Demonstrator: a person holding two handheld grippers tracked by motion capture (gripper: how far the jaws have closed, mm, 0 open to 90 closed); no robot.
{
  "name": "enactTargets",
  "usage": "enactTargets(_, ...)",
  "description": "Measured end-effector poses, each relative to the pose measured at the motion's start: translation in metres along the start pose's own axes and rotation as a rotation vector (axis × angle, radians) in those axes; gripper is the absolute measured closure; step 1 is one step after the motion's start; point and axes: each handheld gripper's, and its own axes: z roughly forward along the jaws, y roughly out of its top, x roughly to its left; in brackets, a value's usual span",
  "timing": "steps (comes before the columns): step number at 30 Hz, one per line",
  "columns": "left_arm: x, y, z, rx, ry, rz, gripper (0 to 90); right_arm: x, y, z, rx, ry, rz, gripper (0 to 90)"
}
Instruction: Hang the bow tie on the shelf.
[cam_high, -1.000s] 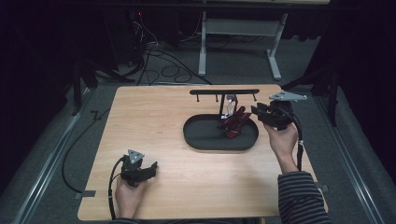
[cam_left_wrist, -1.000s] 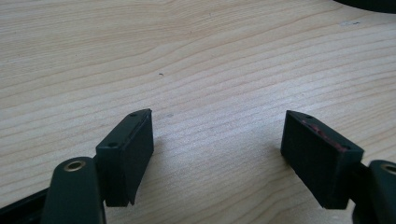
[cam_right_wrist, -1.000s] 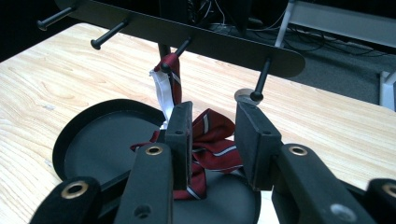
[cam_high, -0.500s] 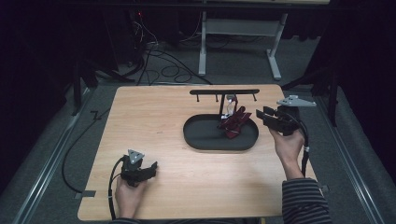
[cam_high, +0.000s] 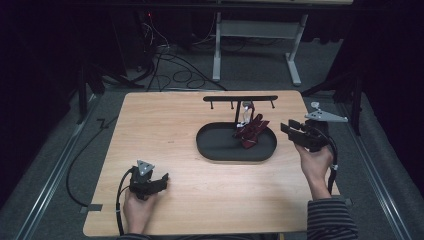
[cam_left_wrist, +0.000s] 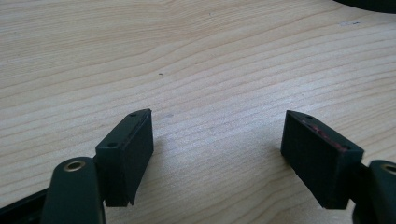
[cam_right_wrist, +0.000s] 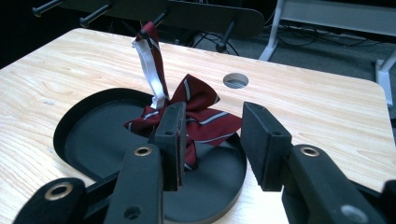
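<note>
Progress: bow tie (cam_right_wrist: 198, 114) lies in the black oval tray (cam_high: 215, 150), strap hooked on a rack (cam_high: 240, 98) peg at the tray's 12 o'clock. Hanging looks done. Right gripper (cam_high: 291, 131), jaws spread, empty, at the tray's 3 o'clock. Left gripper (cam_high: 159, 182), jaws spread, rests on the table (cam_high: 165, 120) at 7 o'clock.

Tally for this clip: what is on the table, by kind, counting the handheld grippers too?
Bow ties: 1, dark red striped bow tie, hung by its strap from a peg
Black oval trays: 1, tray
Peg racks: 1, rack
Grippers: 2, left gripper and right gripper, both open
Total: 5
</note>
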Motion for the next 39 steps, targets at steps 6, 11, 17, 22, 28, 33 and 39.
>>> enactTargets(6,0.0,0.0,0.0,0.0,0.0,0.0,25.8,-0.002,-0.006,-0.004,0.001,-0.001,0.007,61.8)
enactTargets(11,0.0,0.0,0.0,0.0,0.0,0.0,25.8,-0.004,-0.011,-0.008,-0.01,-0.001,0.016,61.5)
enactTargets(17,0.0,0.0,0.0,0.0,0.001,-0.001,25.8,-0.006,-0.018,-0.013,-0.013,0.002,0.023,60.8)
enactTargets(22,0.0,0.0,0.0,0.0,0.0,-0.001,25.8,-0.007,-0.024,-0.018,-0.023,0.005,0.036,60.1)
enactTargets(28,0.0,0.0,0.0,0.0,0.0,0.0,25.8,-0.008,-0.031,-0.021,-0.023,0.005,0.05,59.6)
enactTargets(33,0.0,0.0,0.0,0.0,0.0,0.0,25.8,-0.008,-0.036,-0.024,-0.033,0.011,0.058,59.2)
enactTargets(39,0.0,0.0,0.0,0.0,0.0,-0.001,25.8,-0.006,-0.042,-0.026,-0.028,0.02,0.059,58.6)
